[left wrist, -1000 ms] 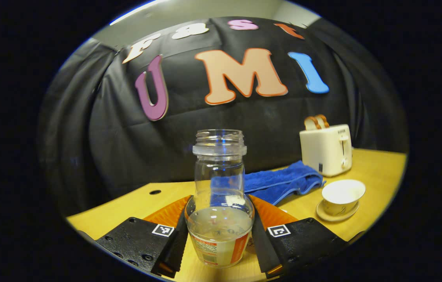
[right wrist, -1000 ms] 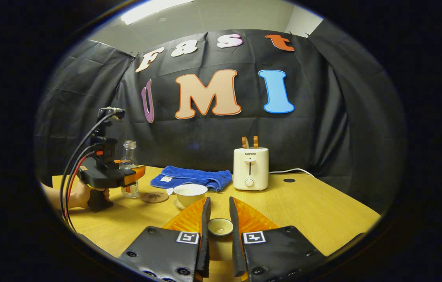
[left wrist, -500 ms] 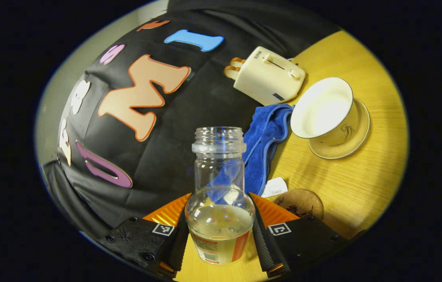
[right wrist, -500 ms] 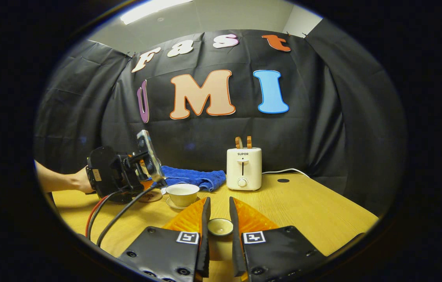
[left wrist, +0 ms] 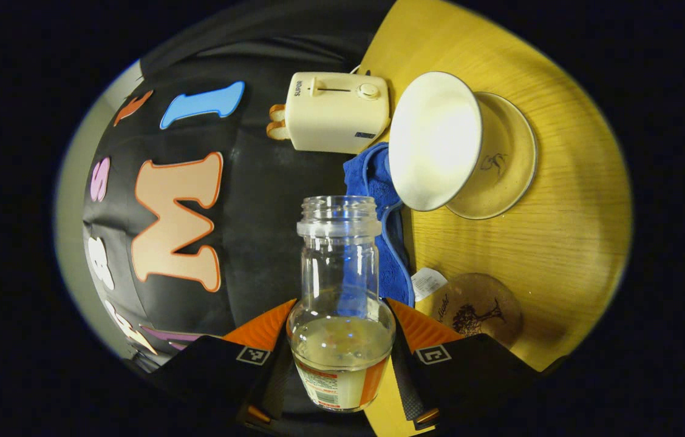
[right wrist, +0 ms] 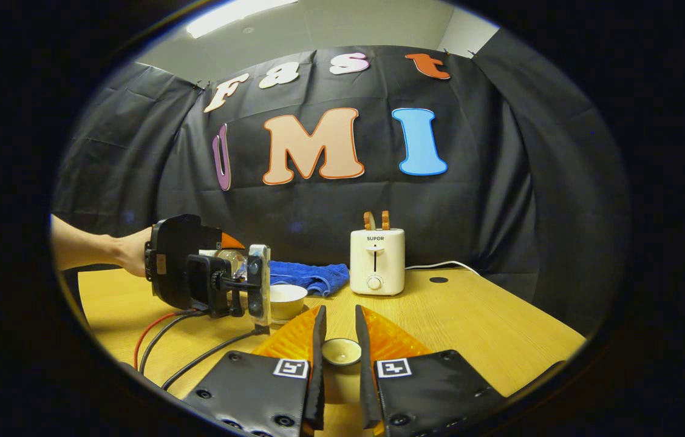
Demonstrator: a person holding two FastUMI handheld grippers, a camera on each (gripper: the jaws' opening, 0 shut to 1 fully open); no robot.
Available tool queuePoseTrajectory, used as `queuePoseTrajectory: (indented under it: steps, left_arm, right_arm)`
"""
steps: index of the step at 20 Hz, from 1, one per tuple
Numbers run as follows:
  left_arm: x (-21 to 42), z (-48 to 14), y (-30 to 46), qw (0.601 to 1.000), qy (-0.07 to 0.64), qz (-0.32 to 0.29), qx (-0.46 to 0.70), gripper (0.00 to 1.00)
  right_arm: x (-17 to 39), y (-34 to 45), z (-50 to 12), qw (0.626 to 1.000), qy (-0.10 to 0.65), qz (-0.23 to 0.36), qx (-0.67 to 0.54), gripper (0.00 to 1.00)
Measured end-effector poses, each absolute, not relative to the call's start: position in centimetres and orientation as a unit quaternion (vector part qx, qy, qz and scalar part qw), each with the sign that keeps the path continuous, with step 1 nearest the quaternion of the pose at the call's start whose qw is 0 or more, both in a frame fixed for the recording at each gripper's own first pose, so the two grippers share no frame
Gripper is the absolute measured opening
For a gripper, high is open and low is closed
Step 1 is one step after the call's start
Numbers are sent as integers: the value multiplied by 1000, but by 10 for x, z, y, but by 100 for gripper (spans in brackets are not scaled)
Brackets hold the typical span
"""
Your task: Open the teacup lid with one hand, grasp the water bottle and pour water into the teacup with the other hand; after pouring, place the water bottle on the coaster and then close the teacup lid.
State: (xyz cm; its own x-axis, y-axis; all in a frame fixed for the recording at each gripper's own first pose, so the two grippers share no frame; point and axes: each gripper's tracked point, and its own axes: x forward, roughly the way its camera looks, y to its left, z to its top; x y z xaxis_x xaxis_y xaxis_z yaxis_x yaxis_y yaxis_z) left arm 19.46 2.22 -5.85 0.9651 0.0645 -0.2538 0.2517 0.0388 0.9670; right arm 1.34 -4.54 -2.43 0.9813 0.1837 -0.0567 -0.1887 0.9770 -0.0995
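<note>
Glass bottle [left wrist: 340, 285] beside teacup [left wrist: 435, 138] rim

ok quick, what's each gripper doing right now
Left gripper: shut on the water bottle.
Right gripper: shut on the teacup lid.

Uncapped clear water bottle [left wrist: 340, 291] tipped sideways beside open white teacup [left wrist: 436, 139]; lid [right wrist: 341, 351] apart.
</note>
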Motion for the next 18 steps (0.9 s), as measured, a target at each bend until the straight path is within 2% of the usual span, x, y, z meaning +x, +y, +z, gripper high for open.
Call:
queuePoseTrajectory:
  steps: [7, 12, 18]
  left_arm:
    - [196, -53, 17, 632, 125, -88, 760, 71]
    - [198, -45, 14, 602, 118, -89, 785, 72]
    - [202, -17, 3, 535, 96, -91, 835, 71]
  right_arm:
    - [13, -46, -24, 994, 24, 94, -52, 27]
    - [14, -46, -24, 994, 24, 95, -52, 26]
    - [14, -46, -24, 994, 25, 96, -52, 26]
